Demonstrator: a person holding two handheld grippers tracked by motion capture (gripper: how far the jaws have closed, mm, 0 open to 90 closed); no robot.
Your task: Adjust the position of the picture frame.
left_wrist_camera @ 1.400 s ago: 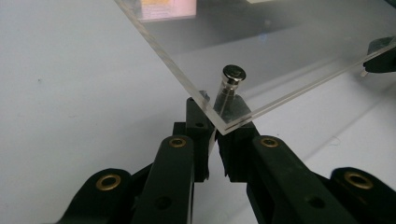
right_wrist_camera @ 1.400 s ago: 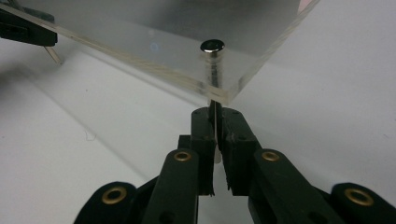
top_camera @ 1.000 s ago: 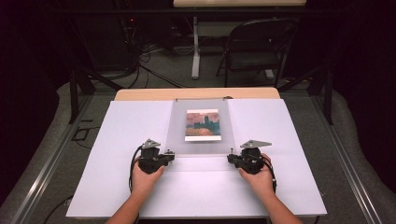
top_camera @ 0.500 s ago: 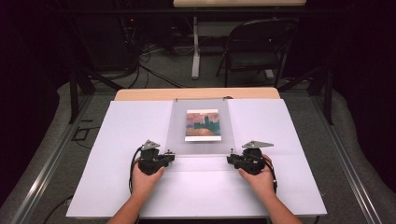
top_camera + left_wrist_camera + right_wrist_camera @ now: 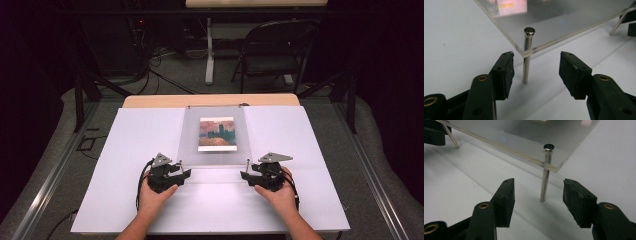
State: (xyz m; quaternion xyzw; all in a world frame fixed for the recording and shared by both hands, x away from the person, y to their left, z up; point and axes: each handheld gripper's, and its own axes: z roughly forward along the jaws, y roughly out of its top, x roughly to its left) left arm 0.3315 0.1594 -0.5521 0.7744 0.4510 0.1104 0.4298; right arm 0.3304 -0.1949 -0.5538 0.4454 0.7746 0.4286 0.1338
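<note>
The left gripper point(image 5: 535, 68) stood with its jaws apart, having just been opening, and the metal pin point(image 5: 527, 56) rose between them from the white desk point(image 5: 456, 50), touched by neither pad. The right gripper point(image 5: 537, 195) matched it, jaws just opened and spread either side of its own pin point(image 5: 545, 173), which passed up through the corner of the clear acrylic panel point(image 5: 524, 137). In the high view both grippers lay low in the frame, the left one point(image 5: 182, 172) at lower left and the right one point(image 5: 246, 175) at lower right, each at a near corner of the panel point(image 5: 190, 145). Farther up, near the middle of the frame, the panel carried a small picture point(image 5: 216, 134) in muted colours. Beyond the desk, a dark folding chair point(image 5: 272, 52) stood at the upper right. Judging by the freed pins, both near supports looked seated and let go; whether the far corners were pinned I could not tell, so that may remain.
</note>
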